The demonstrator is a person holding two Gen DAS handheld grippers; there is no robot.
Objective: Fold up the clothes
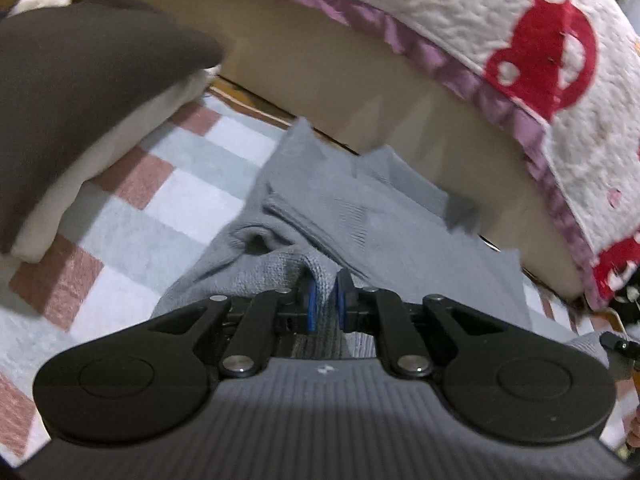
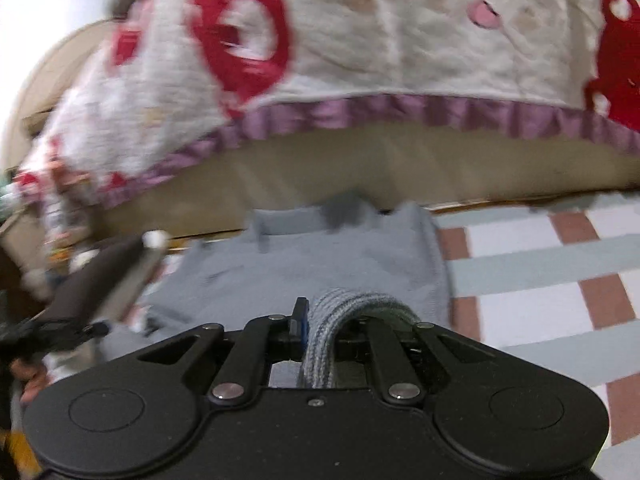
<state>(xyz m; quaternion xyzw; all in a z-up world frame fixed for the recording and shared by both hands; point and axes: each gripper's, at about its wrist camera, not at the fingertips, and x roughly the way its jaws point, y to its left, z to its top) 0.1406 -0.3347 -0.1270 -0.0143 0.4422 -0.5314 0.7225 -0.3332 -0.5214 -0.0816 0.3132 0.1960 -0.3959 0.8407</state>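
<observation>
A grey knit sweater [image 1: 360, 216] lies spread on a checked mat, reaching away toward the bed. My left gripper [image 1: 326, 300] is shut on a pinched ridge of its near edge, the knit squeezed between the blue pads [image 1: 311, 304]. In the right wrist view the same grey sweater [image 2: 304, 264] stretches ahead, and my right gripper [image 2: 332, 320] is shut on a ribbed hem that loops over the right finger and hides it. The left gripper's body [image 2: 100, 280] shows at the left of the right wrist view, with a hand below it.
A checked mat [image 1: 180, 184] of pink, grey and white squares covers the floor. A bed base with a white quilt [image 1: 500, 32], red teapot prints and purple trim, stands close behind the sweater. A dark brown and cream cushion [image 1: 80, 112] lies at the left.
</observation>
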